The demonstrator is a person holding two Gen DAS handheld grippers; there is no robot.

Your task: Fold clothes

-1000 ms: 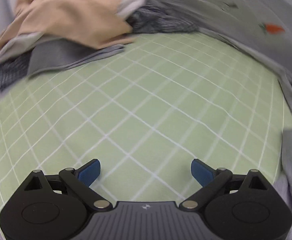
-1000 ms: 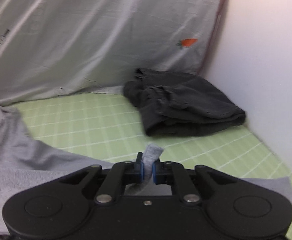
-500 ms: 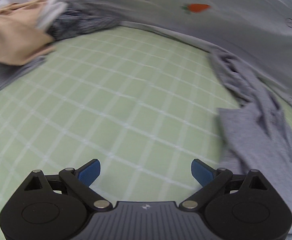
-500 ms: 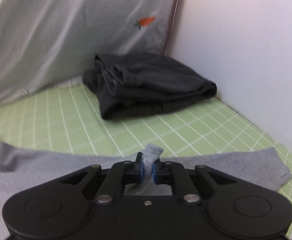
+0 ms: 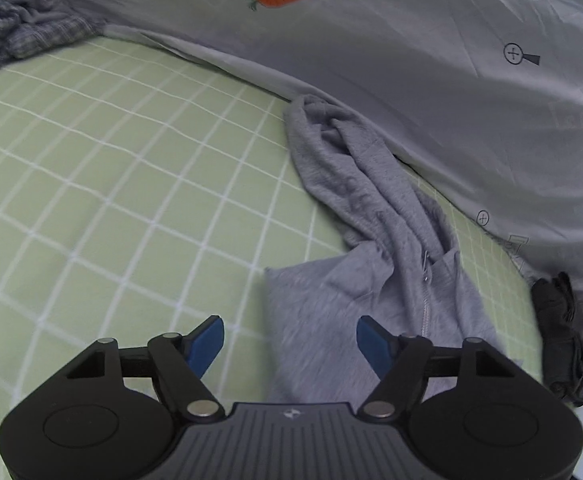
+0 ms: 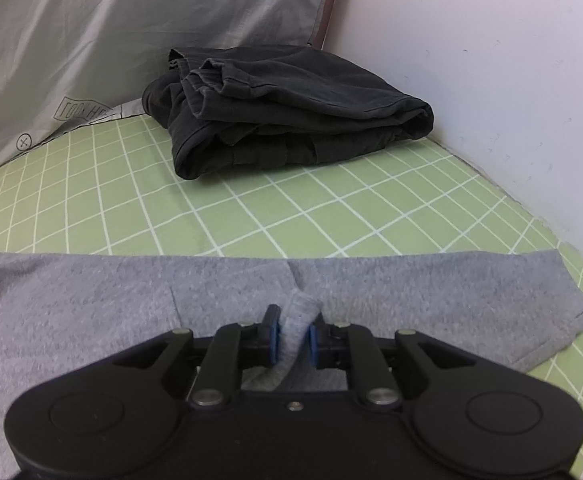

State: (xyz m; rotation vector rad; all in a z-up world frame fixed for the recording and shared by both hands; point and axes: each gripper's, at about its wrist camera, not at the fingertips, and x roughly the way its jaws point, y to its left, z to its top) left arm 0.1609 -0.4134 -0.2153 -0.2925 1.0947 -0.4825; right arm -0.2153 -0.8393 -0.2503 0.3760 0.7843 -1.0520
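**Tongs on grey hoodie, one pair letting go, one closing in**

Right tongs (image 6: 293, 336) pinch a small fold of the grey hoodie (image 6: 91, 300), but their jaws are easing apart, the fold still between the blue pads. Left tongs (image 5: 290, 344) stand spread and are closing, nothing yet pressed between them; the hoodie's near corner lies just ahead, between and slightly right of the pads.

From the left tongs the hoodie runs away and to the right, its long axis along the zipper (image 5: 425, 292) toward the bunched hood. It lies on the green checked bed sheet (image 5: 111, 184). I judge the left hand nearer the loose corner, so the next grip falls to it.

Counted: one hoodie, one folded dark garment (image 6: 287, 108) by the wall, one crumpled checked pile (image 5: 23, 36) far left, two pairs of tongs.
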